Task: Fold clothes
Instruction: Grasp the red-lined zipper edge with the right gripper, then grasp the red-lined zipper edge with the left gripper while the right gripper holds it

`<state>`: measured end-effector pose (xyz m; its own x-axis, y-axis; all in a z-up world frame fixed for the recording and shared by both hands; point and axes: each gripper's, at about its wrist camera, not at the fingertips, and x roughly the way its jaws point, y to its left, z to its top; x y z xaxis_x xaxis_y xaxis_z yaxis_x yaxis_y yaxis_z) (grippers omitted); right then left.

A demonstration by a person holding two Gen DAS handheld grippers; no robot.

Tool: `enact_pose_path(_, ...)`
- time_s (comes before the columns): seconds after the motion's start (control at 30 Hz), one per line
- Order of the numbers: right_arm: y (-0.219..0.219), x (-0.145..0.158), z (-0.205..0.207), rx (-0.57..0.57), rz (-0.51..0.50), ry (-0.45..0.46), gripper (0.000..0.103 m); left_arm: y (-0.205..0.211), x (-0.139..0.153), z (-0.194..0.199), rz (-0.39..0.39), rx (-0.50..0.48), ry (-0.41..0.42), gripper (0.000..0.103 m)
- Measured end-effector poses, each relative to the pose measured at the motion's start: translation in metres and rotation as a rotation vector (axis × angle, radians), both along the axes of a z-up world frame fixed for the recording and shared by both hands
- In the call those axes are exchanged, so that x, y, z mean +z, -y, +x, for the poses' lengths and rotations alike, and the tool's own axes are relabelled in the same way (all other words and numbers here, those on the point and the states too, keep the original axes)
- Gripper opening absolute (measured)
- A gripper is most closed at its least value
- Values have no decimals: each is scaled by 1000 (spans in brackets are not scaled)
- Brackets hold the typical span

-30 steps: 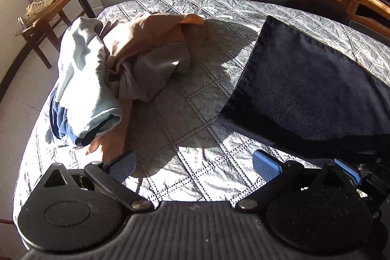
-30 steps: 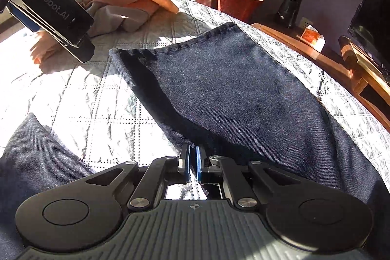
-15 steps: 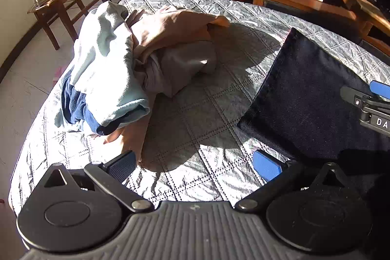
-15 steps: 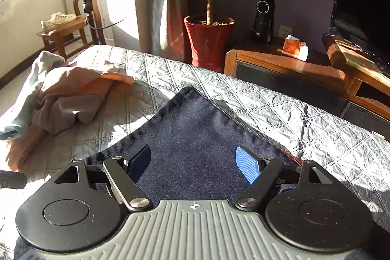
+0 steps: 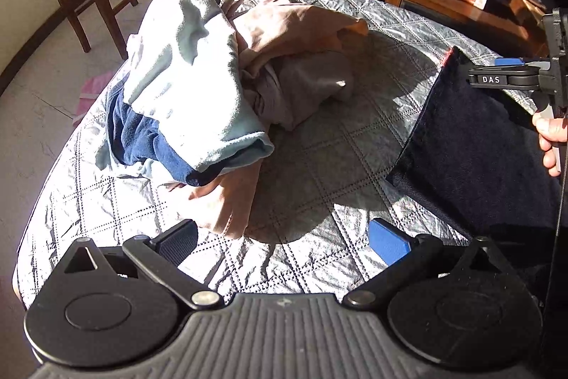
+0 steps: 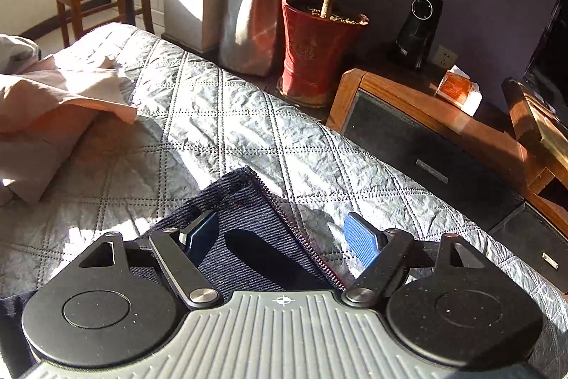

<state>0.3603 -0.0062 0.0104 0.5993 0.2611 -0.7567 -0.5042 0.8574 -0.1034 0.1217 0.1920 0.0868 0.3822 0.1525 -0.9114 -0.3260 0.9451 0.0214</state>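
Both grippers wide open over the quilted bed, nothing held.

L gripper [image 5: 284, 238] hangs over the grey quilt [image 5: 319, 166], jaws spread w/ only bare quilt between them. R gripper [image 6: 280, 235] has jaws spread too, over the corner of the dark denim garment [image 6: 245, 237]; its stitched edge runs between the pads, but neither pad presses on it. Denim lies flat on the R side of the bed; whether it's jeans or a skirt I can't tell from here. Pile of unfolded clothes [image 5: 213, 77] (pale blue, navy, peach, grey) sits on the L side, well apart from the denim.
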Motion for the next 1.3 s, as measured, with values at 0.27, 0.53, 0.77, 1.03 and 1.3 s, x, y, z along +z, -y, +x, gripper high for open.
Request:
enact_pose_path(0.27, 23, -3, -2, -35, 176, -70, 6, -8, -5, 0, -23, 16, -15, 102)
enact_pose_path(0.53, 37, 50, -38, 6, 216, 22, 6, 0, -4, 1, 15, 25, -10, 102)
enact_pose_path(0.77, 57, 87, -140, 47, 281, 114, 5, 10, -12, 6, -22, -23, -36, 102)
enact_pose_path(1.03, 56, 73, -250, 142, 217, 178, 5, 19, -4, 7, -217, -56, 17, 102)
enact_pose_path(1.3, 56, 44, -316, 191, 122, 205, 5, 26, -21, 11, -364, -68, -52, 102)
